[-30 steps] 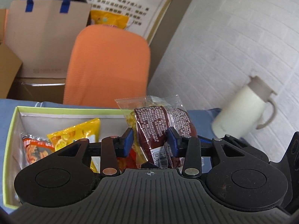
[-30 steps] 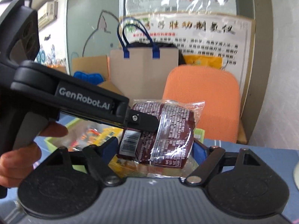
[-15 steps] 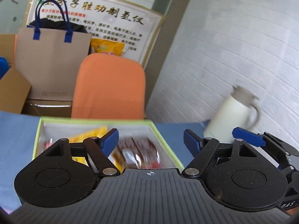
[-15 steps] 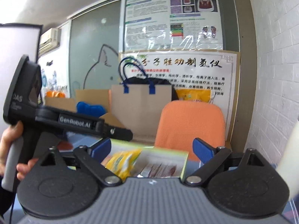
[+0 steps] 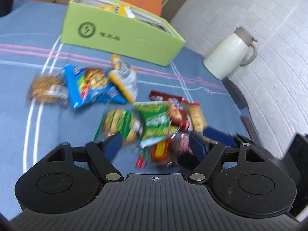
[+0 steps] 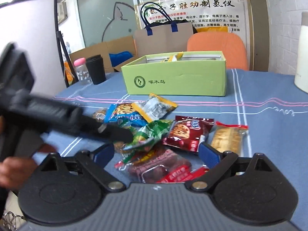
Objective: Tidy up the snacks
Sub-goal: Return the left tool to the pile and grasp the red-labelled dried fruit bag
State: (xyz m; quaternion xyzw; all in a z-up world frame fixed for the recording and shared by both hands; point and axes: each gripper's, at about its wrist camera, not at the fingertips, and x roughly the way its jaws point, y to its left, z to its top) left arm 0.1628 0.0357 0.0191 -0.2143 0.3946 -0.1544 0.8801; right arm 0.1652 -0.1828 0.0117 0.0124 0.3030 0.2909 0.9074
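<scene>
The snacks lie in a loose heap on the blue striped table (image 6: 269,134), just in front of the green box (image 6: 177,77), which already holds a few packets, a yellow one (image 6: 173,57) poking above its rim. Nearest your right gripper (image 6: 156,154) is a dark reddish packet (image 6: 159,165), lying low between its spread fingers and partly under a crumpled green packet (image 6: 148,134); a maroon cookie packet (image 6: 184,132) and a clear packet of pale biscuits (image 6: 229,138) sit just beyond. Your left gripper (image 5: 157,144) has just eased its jaws in a little but they stand apart with nothing clamped, poised over the same heap near a green-striped packet (image 5: 121,125); the right one's jaws are wide and empty too. Both views are blurred, so settle your hands before you commit. To do this pick well, I'd take one packet per gripper, choosing ones that lie on top, such as the green one, rather than tugging at the buried one. Come down straddling the packet's narrow width, close on the body, not the thin sealed edge, and lift clear before swinging over the box wall. Keep the two grippers apart; they crowd the same spot.
</scene>
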